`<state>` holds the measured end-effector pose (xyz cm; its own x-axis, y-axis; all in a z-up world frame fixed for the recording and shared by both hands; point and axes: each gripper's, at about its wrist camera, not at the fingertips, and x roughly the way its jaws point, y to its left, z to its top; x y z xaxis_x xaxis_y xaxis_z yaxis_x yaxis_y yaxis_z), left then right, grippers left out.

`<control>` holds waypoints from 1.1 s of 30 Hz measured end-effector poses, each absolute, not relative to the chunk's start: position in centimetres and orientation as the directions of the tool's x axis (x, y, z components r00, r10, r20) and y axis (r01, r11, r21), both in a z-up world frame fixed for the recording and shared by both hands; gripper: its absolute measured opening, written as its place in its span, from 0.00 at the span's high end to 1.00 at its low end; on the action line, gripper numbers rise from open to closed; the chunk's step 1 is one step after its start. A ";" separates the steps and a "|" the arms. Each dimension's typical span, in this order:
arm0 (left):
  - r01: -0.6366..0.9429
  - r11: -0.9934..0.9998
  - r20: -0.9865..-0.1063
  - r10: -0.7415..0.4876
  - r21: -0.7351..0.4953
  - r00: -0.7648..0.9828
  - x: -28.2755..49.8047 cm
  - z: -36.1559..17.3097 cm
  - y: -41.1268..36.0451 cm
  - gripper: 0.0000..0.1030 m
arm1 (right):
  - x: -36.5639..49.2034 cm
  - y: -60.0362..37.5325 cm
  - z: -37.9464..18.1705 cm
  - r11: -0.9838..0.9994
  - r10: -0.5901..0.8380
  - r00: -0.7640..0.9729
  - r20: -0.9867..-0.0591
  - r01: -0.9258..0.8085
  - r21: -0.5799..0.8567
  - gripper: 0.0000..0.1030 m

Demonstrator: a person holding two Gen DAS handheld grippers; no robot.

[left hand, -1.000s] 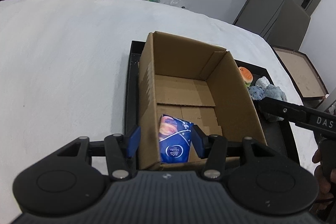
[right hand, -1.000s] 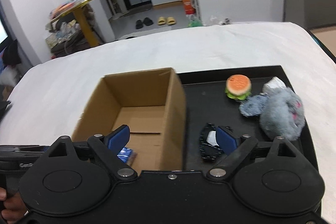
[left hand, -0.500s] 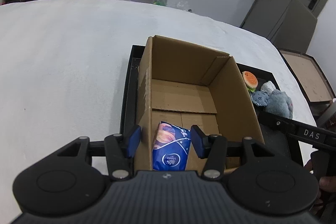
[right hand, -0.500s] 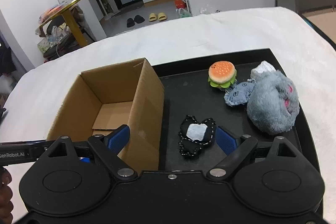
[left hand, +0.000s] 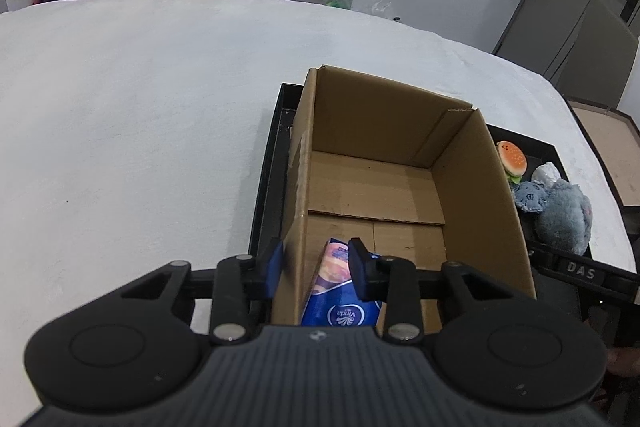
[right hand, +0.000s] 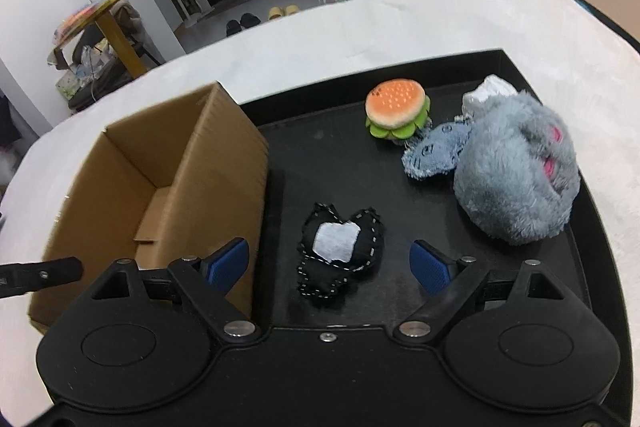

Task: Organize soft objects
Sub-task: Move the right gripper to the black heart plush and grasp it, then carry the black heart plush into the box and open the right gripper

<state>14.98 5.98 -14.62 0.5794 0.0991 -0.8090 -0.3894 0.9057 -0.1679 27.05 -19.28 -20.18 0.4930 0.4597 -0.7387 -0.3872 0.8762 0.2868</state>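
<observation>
An open cardboard box (left hand: 404, 163) (right hand: 168, 187) stands on the left of a black tray (right hand: 400, 187). A blue tissue pack (left hand: 340, 291) lies in the box's near end. My left gripper (left hand: 316, 267) is open and empty, straddling the box's near left wall above the pack. My right gripper (right hand: 328, 263) is open and empty, just above a black heart-shaped pad with a white patch (right hand: 340, 251). On the tray lie a burger plush (right hand: 398, 113) (left hand: 511, 159), a denim piece (right hand: 434, 151) and a grey furry plush (right hand: 520, 171) (left hand: 564, 215).
The tray sits on a white cloth-covered table (left hand: 140, 115). A white crumpled item (right hand: 488, 93) lies behind the grey plush. A second tray (left hand: 608, 147) sits off the table's far right. Slippers and furniture stand in the room behind.
My left gripper has pulled back and left from the tissue pack, which stays in the box. My right gripper has moved right from the box to over the black heart-shaped pad.
</observation>
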 end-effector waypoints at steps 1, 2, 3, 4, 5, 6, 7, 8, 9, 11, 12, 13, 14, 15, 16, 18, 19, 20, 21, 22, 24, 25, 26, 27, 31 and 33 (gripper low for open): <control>-0.390 0.906 -0.810 0.102 -0.164 0.577 15.0 -14.6 5.9 0.67 | 27.2 -19.2 -20.5 0.876 0.459 0.487 -0.743 -0.386 0.288 0.18; -0.391 0.907 -0.811 0.105 -0.159 0.575 15.0 -14.6 5.9 0.67 | 27.3 -19.2 -20.8 0.875 0.462 0.482 -0.745 -0.386 0.293 0.19; -0.391 0.907 -0.813 0.109 -0.154 0.572 15.1 -14.6 5.8 0.67 | 27.6 -19.2 -21.0 0.874 0.465 0.476 -0.746 -0.380 0.303 0.20; -0.391 0.908 -0.814 0.110 -0.151 0.571 15.1 -14.6 5.8 0.67 | 27.8 -19.2 -21.3 0.874 0.465 0.470 -0.750 -0.377 0.305 0.22; -0.390 0.909 -0.814 0.112 -0.149 0.570 15.2 -14.6 5.7 0.67 | 27.9 -19.1 -21.4 0.876 0.461 0.469 -0.753 -0.377 0.302 0.22; -0.390 0.910 -0.815 0.115 -0.144 0.568 15.2 -14.7 5.6 0.67 | 28.0 -19.0 -21.6 0.877 0.458 0.468 -0.756 -0.378 0.297 0.23; -0.390 0.910 -0.815 0.118 -0.139 0.567 15.3 -14.7 5.5 0.67 | 28.0 -19.0 -21.7 0.877 0.456 0.466 -0.758 -0.379 0.294 0.24; -0.390 0.911 -0.815 0.120 -0.137 0.566 15.3 -14.7 5.5 0.67 | 28.1 -18.9 -21.8 0.877 0.456 0.464 -0.760 -0.381 0.294 0.25; -0.390 0.911 -0.817 0.120 -0.136 0.565 15.4 -14.8 5.4 0.67 | 28.1 -18.9 -21.9 0.877 0.455 0.462 -0.761 -0.381 0.293 0.27; -0.390 0.911 -0.818 0.121 -0.133 0.562 15.5 -14.9 5.3 0.67 | 28.3 -19.0 -22.1 0.881 0.450 0.464 -0.763 -0.373 0.292 0.29; -0.389 0.912 -0.819 0.121 -0.132 0.561 15.5 -14.9 5.4 0.67 | 28.4 -19.0 -22.1 0.882 0.447 0.469 -0.761 -0.372 0.289 0.31; -0.389 0.912 -0.819 0.121 -0.132 0.561 15.6 -14.9 5.4 0.67 | 28.4 -19.0 -22.1 0.884 0.443 0.473 -0.761 -0.372 0.283 0.32; -0.389 0.912 -0.820 0.120 -0.133 0.560 15.6 -14.9 5.4 0.67 | 28.5 -18.9 -22.1 0.886 0.437 0.477 -0.762 -0.375 0.273 0.34; -0.388 0.912 -0.820 0.118 -0.134 0.560 15.6 -14.9 5.5 0.67 | 28.5 -18.8 -22.0 0.887 0.431 0.480 -0.764 -0.379 0.262 0.40; -0.388 0.911 -0.821 0.117 -0.135 0.560 15.6 -14.9 5.5 0.66 | 28.5 -18.7 -22.0 0.890 0.420 0.485 -0.767 -0.385 0.244 0.50; -0.388 0.912 -0.820 0.121 -0.131 0.560 15.5 -14.8 5.5 0.63 | 28.6 -18.6 -21.9 0.892 0.406 0.485 -0.774 -0.395 0.220 0.69; -0.385 0.914 -0.819 0.120 -0.130 0.562 15.5 -14.7 5.5 0.63 | 28.6 -18.7 -21.9 0.891 0.408 0.481 -0.776 -0.395 0.225 0.71; -0.382 0.915 -0.817 0.119 -0.131 0.564 15.5 -14.6 5.5 0.63 | 28.6 -18.8 -21.8 0.890 0.412 0.477 -0.777 -0.394 0.230 0.73; -0.382 0.915 -0.816 0.118 -0.132 0.565 15.4 -14.6 5.5 0.63 | 28.5 -18.9 -21.7 0.890 0.411 0.478 -0.776 -0.394 0.228 0.75; -0.383 0.914 -0.816 0.117 -0.134 0.566 15.4 -14.6 5.5 0.63 | 28.3 -18.9 -21.6 0.891 0.407 0.482 -0.776 -0.396 0.221 0.76; -0.382 0.914 -0.815 0.115 -0.137 0.568 15.3 -14.6 5.5 0.63 | 28.0 -19.1 -21.4 0.893 0.403 0.486 -0.776 -0.396 0.215 0.77; -0.381 0.914 -0.815 0.113 -0.139 0.569 15.2 -14.5 5.6 0.63 | 27.8 -19.2 -21.2 0.893 0.401 0.487 -0.776 -0.396 0.214 0.77; -0.381 0.914 -0.814 0.111 -0.142 0.570 15.2 -14.5 5.7 0.63 | 27.7 -19.3 -21.0 0.894 0.399 0.490 -0.775 -0.396 0.210 0.77; -0.381 0.913 -0.814 0.109 -0.144 0.571 15.1 -14.5 5.8 0.63 | 27.6 -19.4 -20.8 0.895 0.397 0.493 -0.774 -0.395 0.207 0.77; -0.379 0.913 -0.812 0.104 -0.151 0.575 14.9 -14.4 5.9 0.63 | 27.3 -19.9 -19.6 0.898 0.395 0.516 -0.761 -0.391 0.201 0.77; -0.375 0.914 -0.812 0.099 -0.155 0.575 14.9 -14.3 5.9 0.63 | 27.3 -20.0 -18.8 0.900 0.396 0.529 -0.750 -0.387 0.202 0.77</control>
